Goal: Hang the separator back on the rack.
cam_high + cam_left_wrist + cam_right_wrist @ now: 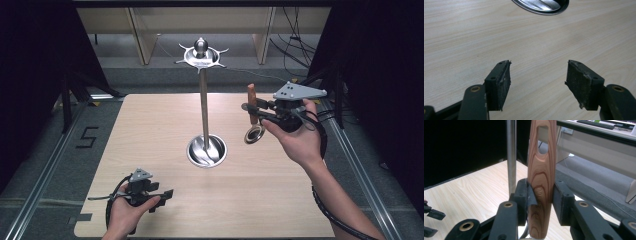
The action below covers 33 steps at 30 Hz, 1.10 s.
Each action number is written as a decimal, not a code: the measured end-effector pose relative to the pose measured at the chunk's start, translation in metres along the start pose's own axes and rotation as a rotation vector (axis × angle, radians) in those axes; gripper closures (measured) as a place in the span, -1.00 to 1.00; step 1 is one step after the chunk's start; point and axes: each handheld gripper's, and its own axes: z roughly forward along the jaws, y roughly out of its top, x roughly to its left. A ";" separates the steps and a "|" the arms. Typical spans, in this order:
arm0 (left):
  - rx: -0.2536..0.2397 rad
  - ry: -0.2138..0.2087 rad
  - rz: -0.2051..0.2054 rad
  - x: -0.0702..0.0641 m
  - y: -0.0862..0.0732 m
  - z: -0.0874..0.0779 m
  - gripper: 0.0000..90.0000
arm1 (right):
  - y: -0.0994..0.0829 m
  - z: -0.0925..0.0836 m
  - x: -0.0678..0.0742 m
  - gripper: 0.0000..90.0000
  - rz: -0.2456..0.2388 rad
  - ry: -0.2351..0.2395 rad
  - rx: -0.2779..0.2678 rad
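A steel stand rises from a round base (206,151) at the table's middle, its pole (204,105) topped by a hooked crown (201,54). To the right of the pole, my right gripper (253,113) is shut on the wooden handle (252,100) of a utensil, whose round metal end (254,134) hangs below the jaws. In the right gripper view the handle (542,182) stands upright between the pads, hanging slot at the top, with the pole (511,155) just behind. My left gripper (162,197) rests low at the front left, open and empty (537,82).
The light wooden table (150,130) is bordered by metal rails and dark floor. Cables lie on the floor beyond the far edge. The stand's base rim (541,6) shows ahead of the left gripper's jaws.
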 end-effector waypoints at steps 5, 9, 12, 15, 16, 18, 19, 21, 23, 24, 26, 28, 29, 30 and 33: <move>-0.002 -0.001 -0.002 0.000 0.000 0.000 -0.22 | 0.002 0.001 0.001 0.53 0.011 0.010 0.001; -0.004 -0.001 -0.004 0.000 0.000 0.000 -0.22 | 0.004 0.002 0.000 0.53 0.003 0.003 -0.002; -0.033 0.004 -0.035 -0.002 0.000 0.002 -0.22 | 0.005 0.003 0.000 0.53 0.002 -0.010 -0.010; -0.033 0.004 -0.036 -0.002 0.000 0.002 -0.22 | 0.006 0.003 0.000 0.53 0.005 0.000 -0.006; -0.033 0.004 -0.035 -0.002 0.000 0.002 -0.22 | 0.006 0.004 0.000 0.53 0.006 0.001 -0.007; -0.034 0.004 -0.035 -0.002 0.000 0.002 -0.22 | 0.007 0.004 -0.001 0.53 -0.001 0.002 -0.010; -0.034 0.003 -0.035 -0.002 0.000 0.002 -0.22 | 0.007 0.005 0.000 0.53 0.004 0.000 -0.012; -0.033 0.003 -0.035 -0.002 0.000 0.002 -0.22 | 0.008 0.005 0.000 0.52 0.007 -0.001 -0.015; -0.033 0.003 -0.035 -0.002 0.000 0.002 -0.22 | 0.008 0.005 0.001 0.52 0.026 0.001 -0.006; -0.037 0.005 -0.035 -0.002 0.000 0.002 -0.22 | 0.009 0.006 0.000 0.52 0.019 0.003 -0.010; -0.034 0.002 -0.035 -0.002 0.000 0.002 -0.22 | 0.010 0.006 0.000 0.53 0.006 -0.005 -0.016; -0.034 0.002 -0.035 -0.002 0.000 0.002 -0.22 | 0.012 0.007 0.000 0.53 0.008 -0.005 -0.022; -0.033 0.002 -0.035 -0.002 0.000 0.002 -0.22 | 0.012 0.007 0.001 0.52 0.016 -0.004 -0.020; -0.034 0.002 -0.035 -0.002 0.000 0.002 -0.22 | 0.014 0.007 0.001 0.53 0.008 -0.003 -0.020; -0.034 0.001 -0.035 -0.002 0.000 0.002 -0.22 | 0.016 0.008 0.002 0.53 0.010 0.005 -0.024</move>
